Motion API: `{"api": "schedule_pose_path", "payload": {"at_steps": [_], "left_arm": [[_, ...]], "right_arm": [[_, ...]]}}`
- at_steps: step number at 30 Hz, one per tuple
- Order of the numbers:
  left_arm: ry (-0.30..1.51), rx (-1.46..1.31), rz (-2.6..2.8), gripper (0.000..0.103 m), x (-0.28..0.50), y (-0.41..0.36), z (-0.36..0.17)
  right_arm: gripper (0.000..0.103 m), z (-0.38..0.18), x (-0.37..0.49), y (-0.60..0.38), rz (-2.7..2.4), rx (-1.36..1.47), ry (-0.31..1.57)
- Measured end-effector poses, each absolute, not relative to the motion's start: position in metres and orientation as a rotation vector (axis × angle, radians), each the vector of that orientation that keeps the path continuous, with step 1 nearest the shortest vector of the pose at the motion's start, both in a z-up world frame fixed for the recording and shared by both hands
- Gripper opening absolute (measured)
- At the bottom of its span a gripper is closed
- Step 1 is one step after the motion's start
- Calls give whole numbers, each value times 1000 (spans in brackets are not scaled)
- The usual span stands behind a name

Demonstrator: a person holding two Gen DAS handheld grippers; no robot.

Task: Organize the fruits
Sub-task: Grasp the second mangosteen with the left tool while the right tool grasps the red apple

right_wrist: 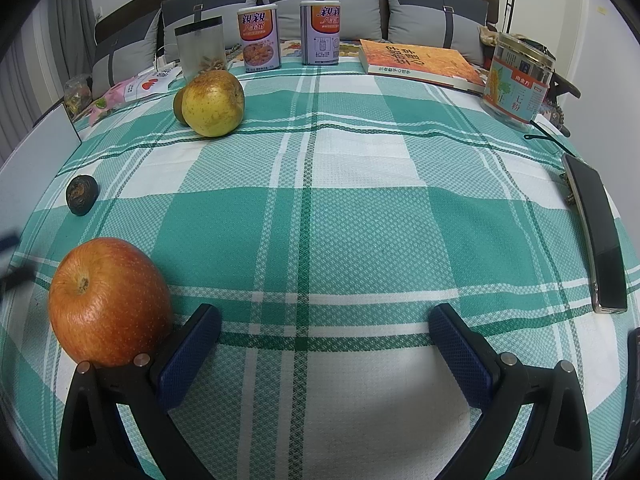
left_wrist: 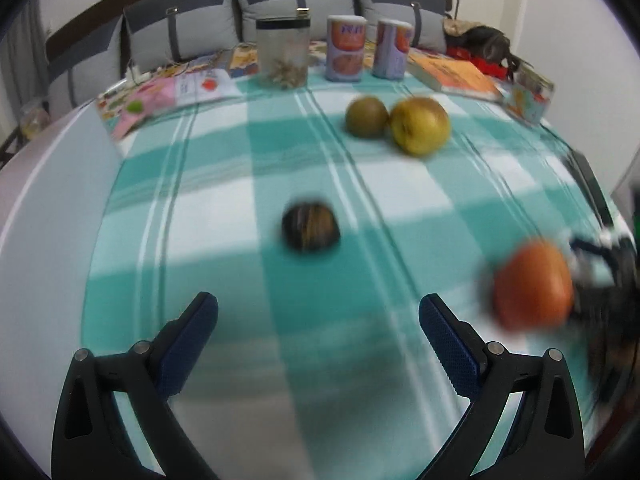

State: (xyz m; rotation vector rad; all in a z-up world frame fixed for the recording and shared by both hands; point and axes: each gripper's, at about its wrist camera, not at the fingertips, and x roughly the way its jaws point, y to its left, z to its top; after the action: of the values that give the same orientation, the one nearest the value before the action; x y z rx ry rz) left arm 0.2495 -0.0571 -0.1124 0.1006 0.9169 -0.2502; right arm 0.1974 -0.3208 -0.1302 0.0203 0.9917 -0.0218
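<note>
A red apple (right_wrist: 108, 300) lies on the green checked cloth just left of my right gripper (right_wrist: 324, 332), which is open and empty. The apple also shows blurred in the left wrist view (left_wrist: 532, 286), to the right of my left gripper (left_wrist: 318, 318), open and empty. A small dark shrivelled fruit (left_wrist: 310, 226) lies ahead of the left gripper; it also shows in the right wrist view (right_wrist: 82, 194). A yellow apple (right_wrist: 214, 104) touches a brown kiwi (right_wrist: 180, 106) at the back left; both show in the left wrist view, the apple (left_wrist: 420, 124) and the kiwi (left_wrist: 366, 116).
Along the far edge stand a clear jar (right_wrist: 200, 48), two printed cans (right_wrist: 259, 38) (right_wrist: 320, 32), an orange book (right_wrist: 420, 64) and a labelled jar (right_wrist: 518, 80). A black phone (right_wrist: 598, 232) lies at the right edge. Snack packets (right_wrist: 136, 88) lie at the back left.
</note>
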Motion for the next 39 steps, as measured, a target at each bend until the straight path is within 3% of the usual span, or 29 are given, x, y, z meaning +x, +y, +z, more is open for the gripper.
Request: {"api": "schedule_pose_path", "payload": {"at_steps": [7, 9, 10, 20, 26, 30, 35, 37, 38, 39], "left_arm": [[959, 74, -181, 98, 300, -62, -131], [961, 62, -191, 65, 303, -61, -134], [983, 55, -208, 40, 305, -61, -136], [988, -25, -229, 39, 249, -37, -115], [1009, -77, -219, 39, 191, -7, -97], [1025, -92, -212, 39, 161, 2, -94], [1027, -107, -211, 39, 141, 5, -87], [1027, -117, -206, 39, 134, 9, -83], [1027, -116, -204, 39, 131, 10, -81], [1026, -113, -204, 39, 127, 12, -79]], "right_arm": [[103, -130, 197, -321, -21, 21, 992], [103, -130, 197, -321, -21, 21, 991], [103, -130, 197, -321, -21, 21, 991], [103, -127, 196, -330, 67, 56, 981], [101, -84, 170, -350, 206, 220, 945], [101, -64, 174, -317, 403, 343, 1009], [100, -85, 208, -252, 351, 182, 1170], [89, -98, 215, -226, 321, 70, 1223], [71, -103, 216, -219, 283, -1, 1235], [66, -104, 216, -215, 259, -44, 1238]]}}
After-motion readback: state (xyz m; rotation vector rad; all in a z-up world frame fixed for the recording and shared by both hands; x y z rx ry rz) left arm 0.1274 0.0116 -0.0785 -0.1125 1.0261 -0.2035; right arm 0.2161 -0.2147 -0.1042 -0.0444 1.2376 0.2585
